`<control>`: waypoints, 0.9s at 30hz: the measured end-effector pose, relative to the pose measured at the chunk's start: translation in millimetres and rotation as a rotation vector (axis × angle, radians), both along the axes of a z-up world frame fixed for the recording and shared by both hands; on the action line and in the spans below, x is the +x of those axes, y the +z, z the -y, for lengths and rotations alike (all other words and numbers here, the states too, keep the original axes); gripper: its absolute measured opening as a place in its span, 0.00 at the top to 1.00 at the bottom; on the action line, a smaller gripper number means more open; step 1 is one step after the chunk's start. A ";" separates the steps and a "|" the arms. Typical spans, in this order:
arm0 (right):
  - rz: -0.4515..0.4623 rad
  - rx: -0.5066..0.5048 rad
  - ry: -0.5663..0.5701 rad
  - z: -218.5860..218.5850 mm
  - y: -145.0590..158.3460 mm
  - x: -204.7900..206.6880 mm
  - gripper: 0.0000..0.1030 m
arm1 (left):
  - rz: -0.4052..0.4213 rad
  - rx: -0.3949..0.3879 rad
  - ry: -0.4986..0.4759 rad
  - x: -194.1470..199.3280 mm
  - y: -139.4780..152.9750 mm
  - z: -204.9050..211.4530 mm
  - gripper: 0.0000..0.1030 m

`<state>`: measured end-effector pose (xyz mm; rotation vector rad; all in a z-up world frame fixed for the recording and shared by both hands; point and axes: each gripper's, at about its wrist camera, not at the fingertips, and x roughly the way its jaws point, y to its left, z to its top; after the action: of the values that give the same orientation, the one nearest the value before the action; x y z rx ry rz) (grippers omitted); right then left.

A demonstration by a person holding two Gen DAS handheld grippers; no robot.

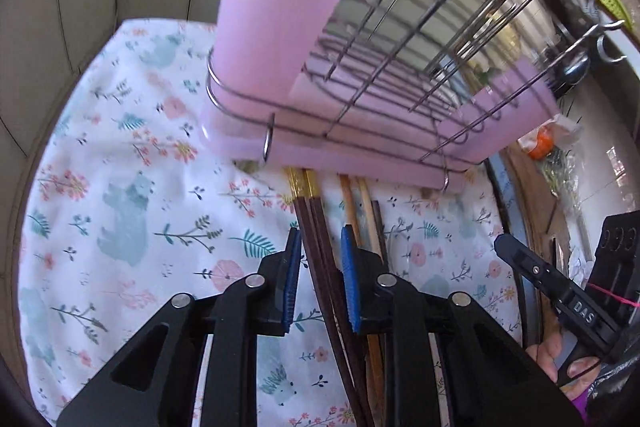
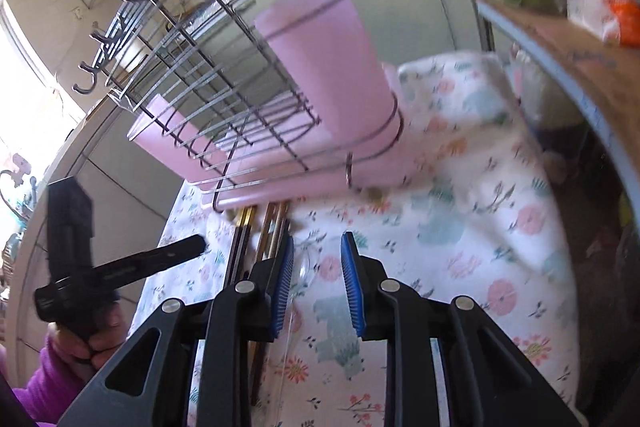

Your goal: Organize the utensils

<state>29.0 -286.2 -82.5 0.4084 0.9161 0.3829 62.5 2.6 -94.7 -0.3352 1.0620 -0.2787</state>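
Dark brown wooden chopsticks with gold tips (image 1: 316,223) lie on the floral-cloth tabletop (image 1: 132,211), ends touching the pink-trayed wire drying rack (image 1: 360,107); stiff, light, likely slippery, best pinched mid-shaft; left gripper (image 1: 320,247) jaws straddle them narrowly, apparently unclamped; right gripper (image 2: 318,255) jaws part-open, empty.

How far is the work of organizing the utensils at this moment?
Nothing looks put away yet: no utensil shows in the pink plastic cup on the wire dish rack. The dark brown chopsticks with gold ends and the lighter wooden chopsticks lie on the floral cloth. The left gripper straddles the dark pair, apparently not clamped. The right gripper is open over the cloth. All chopsticks remain.
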 end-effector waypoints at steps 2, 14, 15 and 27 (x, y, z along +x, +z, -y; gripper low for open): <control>-0.025 0.023 0.010 0.0 -5.2 1.0 0.77 | -0.043 0.012 0.007 7.5 -10.0 3.4 0.81; -0.111 0.095 0.041 -3.0 -20.1 13.0 0.77 | -0.130 -0.010 0.022 28.2 -30.4 11.7 0.81; -0.115 0.097 0.041 -3.4 -20.8 13.6 0.77 | -0.142 -0.025 0.022 29.6 -32.5 8.1 0.81; -0.154 0.120 0.050 -11.8 -31.2 20.6 0.77 | -0.209 -0.164 0.076 20.3 -40.6 -16.9 0.90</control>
<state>49.6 -274.4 -113.6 0.5315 1.0578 0.4579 82.9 19.5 -135.3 -0.5600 1.2319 -0.2668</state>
